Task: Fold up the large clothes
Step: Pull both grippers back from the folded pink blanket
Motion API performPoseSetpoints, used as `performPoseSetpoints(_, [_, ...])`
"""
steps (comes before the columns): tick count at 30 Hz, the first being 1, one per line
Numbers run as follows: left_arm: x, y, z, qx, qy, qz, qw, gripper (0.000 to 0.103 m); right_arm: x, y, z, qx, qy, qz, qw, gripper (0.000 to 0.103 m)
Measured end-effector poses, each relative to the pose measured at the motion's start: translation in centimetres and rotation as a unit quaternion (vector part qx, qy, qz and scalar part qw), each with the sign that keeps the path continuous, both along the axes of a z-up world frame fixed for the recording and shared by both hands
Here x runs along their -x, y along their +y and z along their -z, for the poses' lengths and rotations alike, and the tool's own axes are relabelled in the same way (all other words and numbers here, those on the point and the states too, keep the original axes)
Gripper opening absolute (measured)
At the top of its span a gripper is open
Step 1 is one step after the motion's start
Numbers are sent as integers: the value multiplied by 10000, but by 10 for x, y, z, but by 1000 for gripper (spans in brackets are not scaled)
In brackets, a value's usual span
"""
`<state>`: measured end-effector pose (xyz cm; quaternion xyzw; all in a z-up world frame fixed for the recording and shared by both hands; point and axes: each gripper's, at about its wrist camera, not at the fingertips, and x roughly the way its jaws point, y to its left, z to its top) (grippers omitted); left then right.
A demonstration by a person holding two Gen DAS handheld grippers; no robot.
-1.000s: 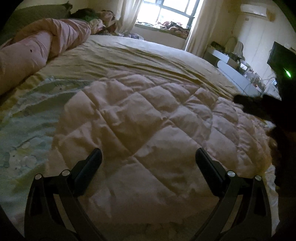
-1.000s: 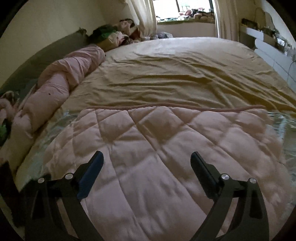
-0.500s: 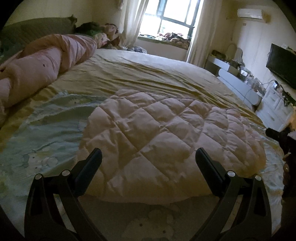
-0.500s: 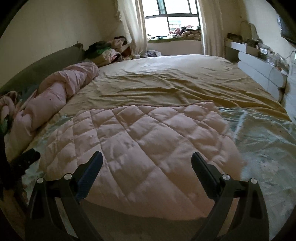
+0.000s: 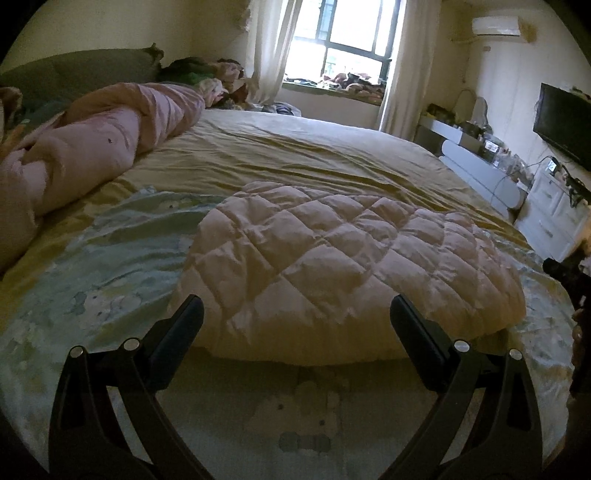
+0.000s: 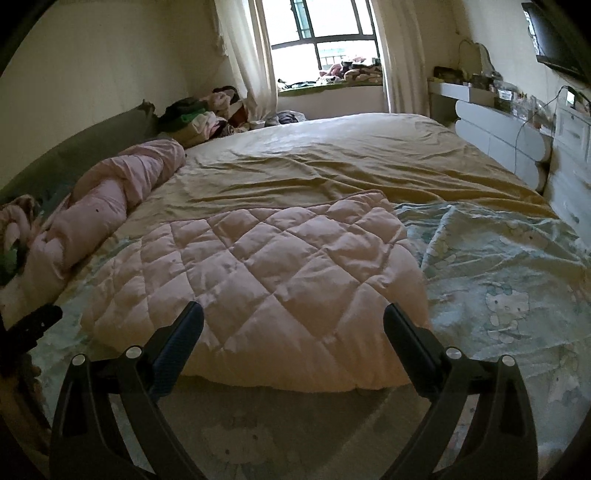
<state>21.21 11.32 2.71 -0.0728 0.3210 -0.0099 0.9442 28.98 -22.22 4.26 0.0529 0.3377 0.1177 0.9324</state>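
1. Left gripper (image 5: 295,325): jaws spread wide, holding nothing. It hangs above the printed sheet (image 5: 110,258), short of the garment's near edge, not touching it.

2. Right gripper (image 6: 293,325): jaws likewise spread wide and empty. It is poised over the same near edge from the other side; its dark tip shows at the far right of the left wrist view.

3. Quilted pink garment (image 5: 343,269): task item. It lies straight ahead of both grippers, just beyond the fingertips, as a compact padded bundle with a thick rounded near edge. From the right gripper it sits ahead and slightly left (image 6: 266,284), with bare sheet to the right.

4. Yellow bedcover (image 6: 332,170): spread beyond the garment, wrinkled, reaching toward the window (image 6: 325,33).

5. Rolled pink duvet (image 5: 92,147): lies far to the left of both grippers, along the dark headboard, well apart from the garment.

6. Clothing pile (image 6: 203,118): far ahead on the left, in the corner by the curtain; contents too small to tell.

7. Progress, as judged: the thick edges and tidy outline suggest the garment is already doubled over. Both tools are free of it, so this fold appears complete. Whether another fold is due cannot be told.
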Motion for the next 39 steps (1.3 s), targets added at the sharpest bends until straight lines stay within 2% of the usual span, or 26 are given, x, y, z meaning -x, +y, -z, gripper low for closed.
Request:
performPoseSetpoints(4, [14, -4, -1, -41, 9, -37, 10000, 95, 13, -4, -3, 2, -110, -11, 9999, 99])
performPoseSetpoints(24, [77, -17, -5, -231, 68, -196, 9995, 95, 60, -14, -2, -217, -91, -281, 9993, 99])
performPoseSetpoints(39, [91, -4, 33, -290, 531, -393, 9974, 95, 75, -20, 25, -339, 255, -229, 9988, 99])
